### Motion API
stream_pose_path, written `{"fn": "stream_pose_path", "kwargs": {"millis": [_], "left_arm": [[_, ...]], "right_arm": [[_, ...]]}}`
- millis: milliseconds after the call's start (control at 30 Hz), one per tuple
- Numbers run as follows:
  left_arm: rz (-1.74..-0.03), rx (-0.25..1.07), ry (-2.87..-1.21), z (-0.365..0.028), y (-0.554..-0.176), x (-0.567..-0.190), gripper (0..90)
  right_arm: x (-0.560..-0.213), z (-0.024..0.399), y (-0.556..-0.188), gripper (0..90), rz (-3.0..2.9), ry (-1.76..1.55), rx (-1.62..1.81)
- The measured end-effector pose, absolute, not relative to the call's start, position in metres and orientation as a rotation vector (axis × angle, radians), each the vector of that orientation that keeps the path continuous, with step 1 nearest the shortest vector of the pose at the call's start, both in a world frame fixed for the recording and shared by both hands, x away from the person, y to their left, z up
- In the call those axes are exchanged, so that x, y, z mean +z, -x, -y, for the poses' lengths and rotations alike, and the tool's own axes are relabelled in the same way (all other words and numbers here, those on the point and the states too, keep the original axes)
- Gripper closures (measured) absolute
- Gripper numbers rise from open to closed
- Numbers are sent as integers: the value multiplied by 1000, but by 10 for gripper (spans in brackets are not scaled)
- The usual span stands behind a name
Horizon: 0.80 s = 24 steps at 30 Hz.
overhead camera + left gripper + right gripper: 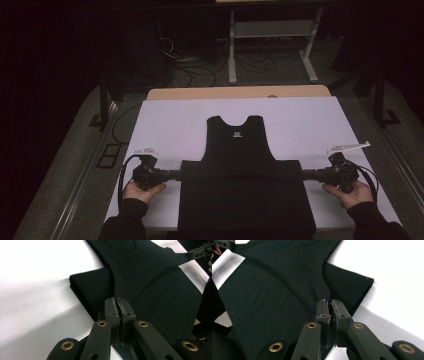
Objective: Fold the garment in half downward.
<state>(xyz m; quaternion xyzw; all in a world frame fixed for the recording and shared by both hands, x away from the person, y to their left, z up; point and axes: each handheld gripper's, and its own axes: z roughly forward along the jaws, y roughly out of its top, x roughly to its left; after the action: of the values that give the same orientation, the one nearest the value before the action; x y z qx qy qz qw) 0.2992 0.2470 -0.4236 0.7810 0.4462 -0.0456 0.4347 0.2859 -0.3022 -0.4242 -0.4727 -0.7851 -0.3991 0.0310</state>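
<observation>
High view: dim overall, the room around the surface (165,125) sinking into near-black; the white sheet reads pale grey-violet, and the black garment (240,150) shows almost no fold detail. Slight softness and grain throughout. Both gripper views: far brighter, the white surface (37,277) blown out to glare with little texture. A soft shadow lies beside the garment's edge (75,285). Near jaws sharp; far corners mildly blurred, with the lens bending the edges
</observation>
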Motion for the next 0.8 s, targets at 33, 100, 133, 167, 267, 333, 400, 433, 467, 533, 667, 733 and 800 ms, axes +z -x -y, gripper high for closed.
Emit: {"fn": "stream_pose_path", "kwargs": {"millis": [33, 100, 133, 167, 267, 333, 400, 433, 467, 533, 667, 733, 800], "left_arm": [[-1111, -116, -1945, -248, -299, -424, 863], [-1111, -124, -1946, -248, -299, -425, 863], [-1111, -124, -1946, -248, -299, -425, 864], [-1112, -128, -1947, -248, -298, -425, 864], [-1119, -133, -1954, -249, -297, -425, 864], [-1122, -137, -1959, -249, -297, -427, 863], [-1127, -139, -1962, -248, -297, -427, 863], [-1127, -138, -1969, -248, -298, -428, 863], [-1127, -139, -1974, -248, -298, -428, 863], [-1137, -142, -1980, -247, -299, -430, 863], [-1142, -146, -1988, -247, -300, -432, 863], [-1142, -139, -1993, -247, -300, -432, 861], [-1142, -134, -1994, -247, -300, -432, 858]], "right_arm": [[-425, 302, -285, 835, 2417, 1456, -1225], [-425, 301, -284, 835, 2415, 1460, -1217], [-425, 301, -284, 835, 2415, 1460, -1217], [-425, 301, -284, 835, 2415, 1458, -1214], [-425, 302, -282, 833, 2397, 1461, -1214], [-426, 301, -282, 834, 2397, 1461, -1207], [-427, 301, -282, 833, 2396, 1463, -1199], [-428, 300, -282, 833, 2405, 1454, -1183], [-429, 300, -282, 833, 2407, 1459, -1174], [-431, 299, -283, 833, 2407, 1459, -1156], [-433, 297, -284, 831, 2418, 1460, -1126], [-435, 295, -285, 829, 2418, 1465, -1112], [-436, 295, -286, 827, 2424, 1461, -1096]]}}
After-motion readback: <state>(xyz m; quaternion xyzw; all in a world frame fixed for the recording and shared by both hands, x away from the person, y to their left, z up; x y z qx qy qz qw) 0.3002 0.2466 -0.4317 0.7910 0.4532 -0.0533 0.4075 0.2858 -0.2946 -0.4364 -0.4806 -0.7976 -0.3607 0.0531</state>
